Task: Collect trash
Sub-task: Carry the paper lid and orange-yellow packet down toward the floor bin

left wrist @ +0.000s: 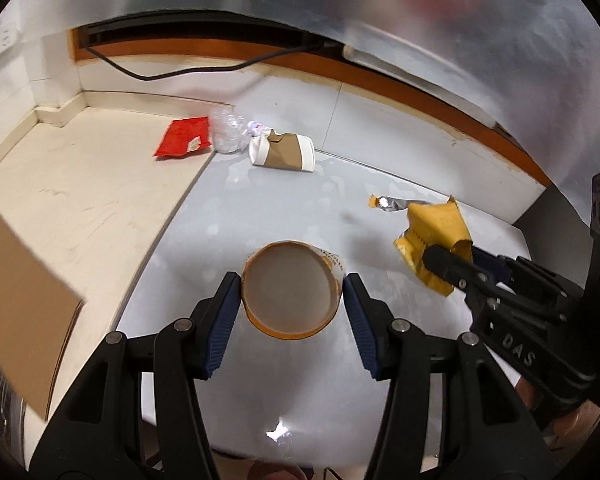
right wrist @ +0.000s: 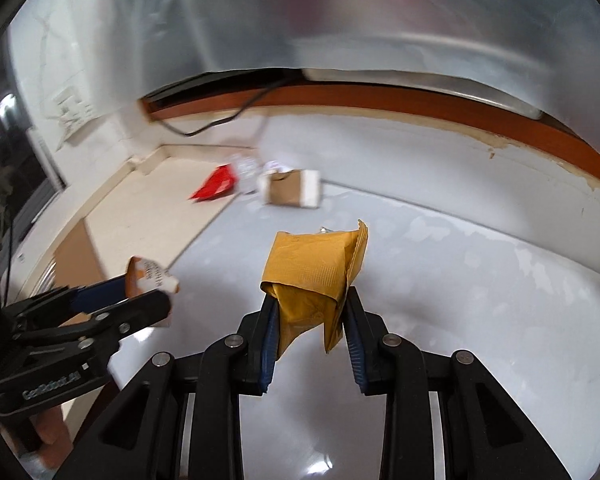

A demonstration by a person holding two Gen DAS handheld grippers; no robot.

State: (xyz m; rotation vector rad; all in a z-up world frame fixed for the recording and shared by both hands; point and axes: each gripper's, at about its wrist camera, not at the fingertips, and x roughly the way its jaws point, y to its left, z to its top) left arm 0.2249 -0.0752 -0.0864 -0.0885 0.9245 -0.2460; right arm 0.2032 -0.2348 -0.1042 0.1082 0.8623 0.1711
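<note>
The left gripper pinches a paper cup by its sides, its open mouth toward the camera. The right gripper squeezes a crumpled yellow wrapper; both are lifted above the grey table. Still left there: a lying brown cup, a red packet, a clear plastic piece and a small scrap. I judge the collecting is about half done.
</note>
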